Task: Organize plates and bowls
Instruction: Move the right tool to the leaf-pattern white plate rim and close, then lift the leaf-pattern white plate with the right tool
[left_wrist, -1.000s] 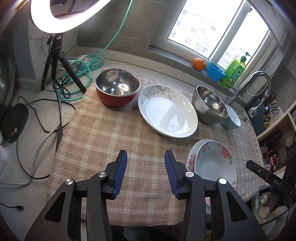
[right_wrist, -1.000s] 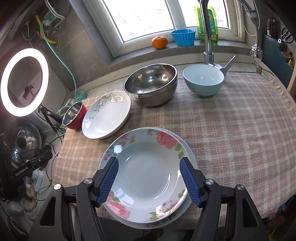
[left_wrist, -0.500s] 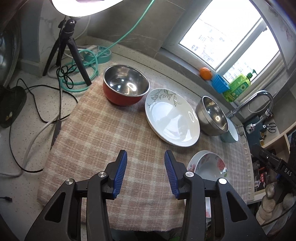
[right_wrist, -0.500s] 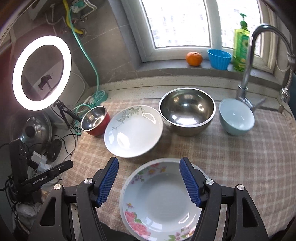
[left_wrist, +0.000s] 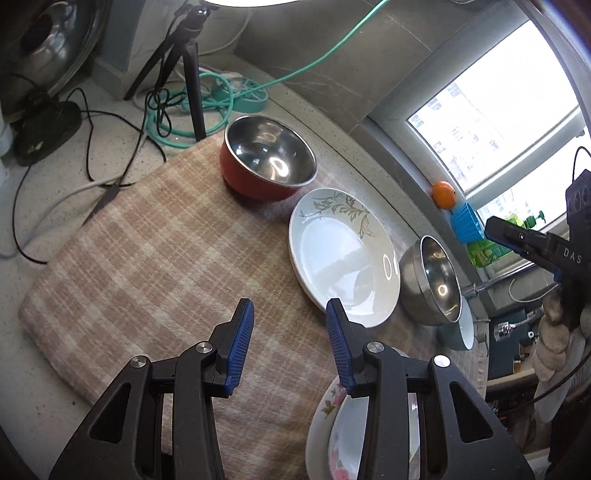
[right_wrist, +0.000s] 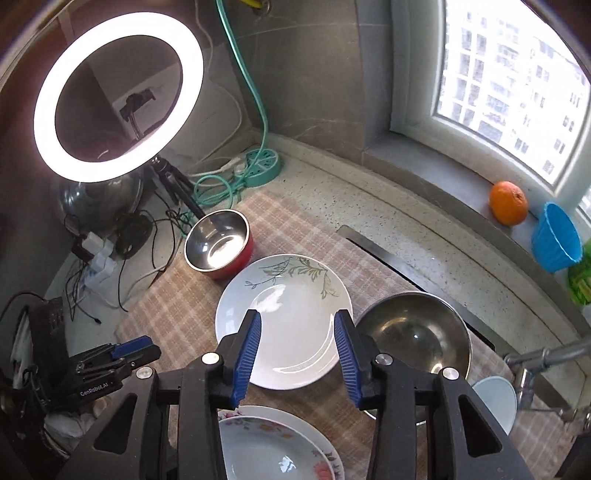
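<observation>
On the checked cloth stand a red bowl with a steel inside, a white plate with a leaf print, a large steel bowl and a pale blue bowl. A flowered deep plate lies on a flowered flat plate at the near edge. My left gripper is open and empty above the cloth. My right gripper is open and empty above the near rim of the leaf plate.
A ring light on a tripod, a green hose and cables lie left of the cloth. An orange, a blue cup and a soap bottle stand on the sill. A tap is at the right.
Both grippers have risen and swung left. The right one has moved from over the flowered plates to over the leaf plate. Both stay open and empty.
</observation>
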